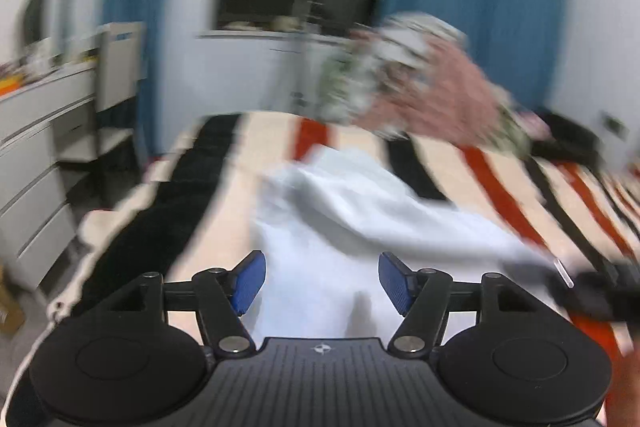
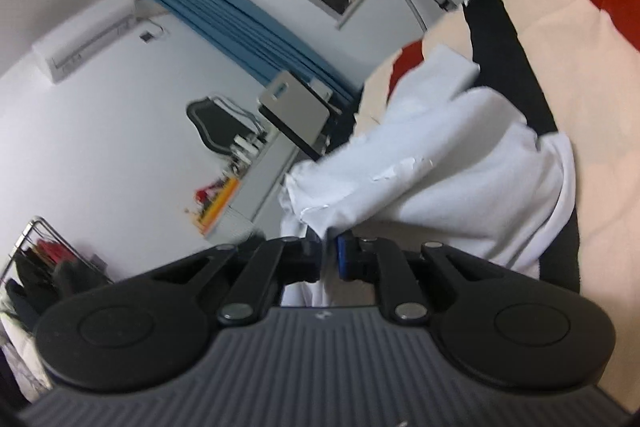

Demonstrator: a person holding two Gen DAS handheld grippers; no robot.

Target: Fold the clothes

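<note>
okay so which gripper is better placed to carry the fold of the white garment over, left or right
Right, most likely. The right gripper is shut on an edge of the white garment, with cloth lifted off the striped bedspread. The left gripper is open above the garment, gripping nothing.

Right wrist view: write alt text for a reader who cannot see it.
The right tongs, jaws shut, pinch an edge of a white garment lifted off a bed cover striped cream, black and red. The tilted view also shows a blue curtain, a dark window and a white wall.
</note>
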